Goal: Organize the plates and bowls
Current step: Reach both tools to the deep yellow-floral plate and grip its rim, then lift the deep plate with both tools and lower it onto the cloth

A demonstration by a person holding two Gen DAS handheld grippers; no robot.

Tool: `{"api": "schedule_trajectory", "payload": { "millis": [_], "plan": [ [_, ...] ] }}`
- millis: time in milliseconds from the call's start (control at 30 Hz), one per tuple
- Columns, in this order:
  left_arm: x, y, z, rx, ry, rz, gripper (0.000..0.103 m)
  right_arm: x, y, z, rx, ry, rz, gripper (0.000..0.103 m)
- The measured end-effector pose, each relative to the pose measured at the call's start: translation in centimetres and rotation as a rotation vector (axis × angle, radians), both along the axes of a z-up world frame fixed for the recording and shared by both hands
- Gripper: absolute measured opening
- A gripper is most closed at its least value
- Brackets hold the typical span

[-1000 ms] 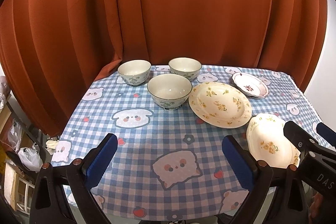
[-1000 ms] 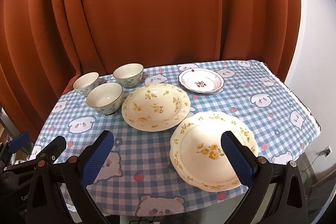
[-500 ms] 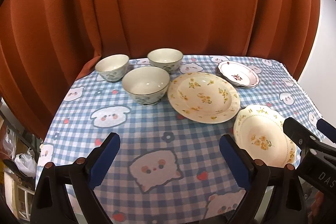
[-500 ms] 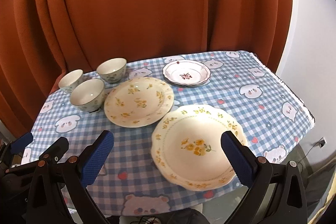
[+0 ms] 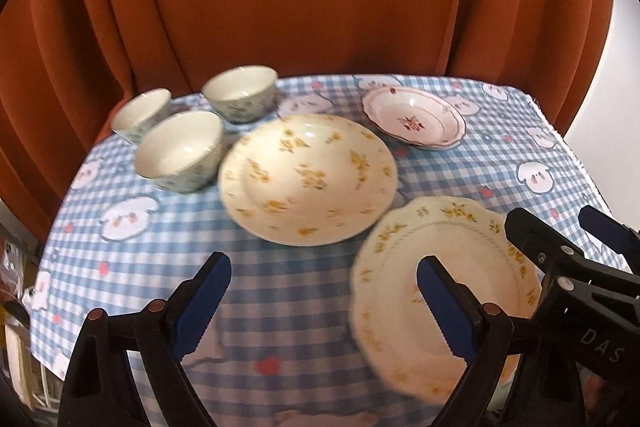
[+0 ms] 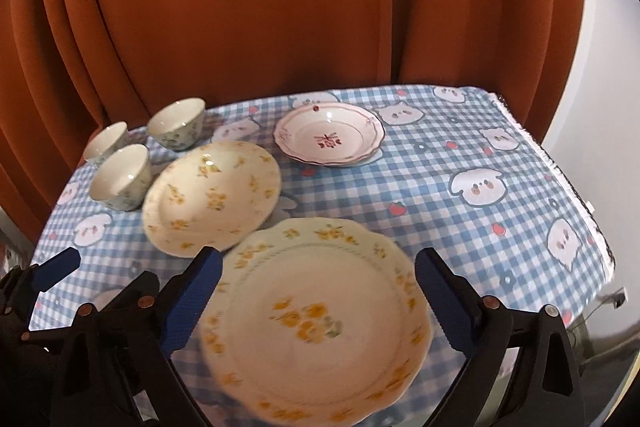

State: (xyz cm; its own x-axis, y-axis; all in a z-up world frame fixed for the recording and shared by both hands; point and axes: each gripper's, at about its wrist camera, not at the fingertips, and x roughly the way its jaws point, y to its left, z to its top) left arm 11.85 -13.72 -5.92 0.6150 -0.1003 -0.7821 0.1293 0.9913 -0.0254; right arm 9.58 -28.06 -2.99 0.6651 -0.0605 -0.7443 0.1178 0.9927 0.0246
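Observation:
Three pale bowls (image 5: 180, 151) (image 5: 240, 95) (image 5: 140, 109) stand at the table's far left. A round yellow-flowered plate (image 5: 308, 179) lies in the middle, a scalloped yellow-flowered plate (image 6: 316, 315) near the front, and a small red-flowered plate (image 6: 328, 141) at the back. My left gripper (image 5: 324, 303) is open and empty above the cloth, beside the scalloped plate (image 5: 400, 259). My right gripper (image 6: 316, 303) is open and empty, its jaws either side of the scalloped plate and above it. The right gripper also shows in the left wrist view (image 5: 568, 247).
The table has a blue checked cloth (image 6: 460, 155) with cartoon faces. An orange curtain (image 6: 280, 7) hangs close behind it. The table's right edge (image 6: 576, 195) drops to a white wall and floor. Clutter sits below the left edge (image 5: 16, 291).
Both grippers have moved forward and to the right over the table. The scalloped plate now lies between the right gripper's jaws. Both stay open; the dishes have not moved.

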Motion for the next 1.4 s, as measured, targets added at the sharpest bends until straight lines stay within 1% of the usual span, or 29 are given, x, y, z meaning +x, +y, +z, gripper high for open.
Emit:
{"api": "schedule_trajectory", "payload": {
  "millis": [133,233,267,433,500,600,700,800,900,1100,1233,1267,1400],
  "plan": [
    [0.9,-2.2,-1.7,-0.002,0.047,0.03,0.095,1.3,-2.5,-1.6,0.001,0.038,0.016,0.095],
    [1.4,-3.3,-3.4,-0.01,0.103,0.056,0.092,2.4,-3.8,-3.4,0.003,0.087,0.038,0.092],
    [1.5,-3.6,-3.9,-0.012,0.118,0.064,0.09,2.7,-4.0,-3.8,0.004,0.101,0.042,0.092],
    [1.8,-4.8,-6.6,-0.012,0.211,0.124,0.087,3.9,-5.3,-6.9,0.013,0.178,0.09,0.091],
    [2.1,-5.2,-7.6,-0.008,0.239,0.139,0.086,4.1,-5.5,-7.7,0.021,0.2,0.108,0.088],
    [2.3,-5.6,-8.5,0.001,0.267,0.163,0.083,4.5,-5.9,-9.0,0.028,0.236,0.123,0.088],
    [2.5,-5.8,-9.2,-0.003,0.298,0.211,0.083,5.0,-6.4,-10.0,0.034,0.264,0.13,0.088],
    [2.8,-6.1,-9.7,-0.004,0.318,0.232,0.082,5.4,-6.9,-10.6,0.042,0.279,0.149,0.086],
    [3.0,-6.6,-9.8,0.006,0.31,0.246,0.082,5.9,-7.3,-11.2,0.081,0.307,0.167,0.078],
    [3.4,-6.9,-10.0,0.007,0.313,0.255,0.082,6.4,-7.5,-11.9,0.13,0.337,0.177,0.074],
    [2.9,-6.6,-10.0,0.012,0.305,0.243,0.082,6.7,-6.9,-11.9,0.11,0.34,0.197,0.068],
    [2.7,-6.5,-10.0,0.016,0.304,0.238,0.082,6.7,-6.7,-11.8,0.107,0.341,0.203,0.064],
    [3.1,-6.3,-9.9,0.012,0.313,0.209,0.081,6.7,-6.6,-11.8,0.095,0.365,0.18,0.064]
  ]
}}
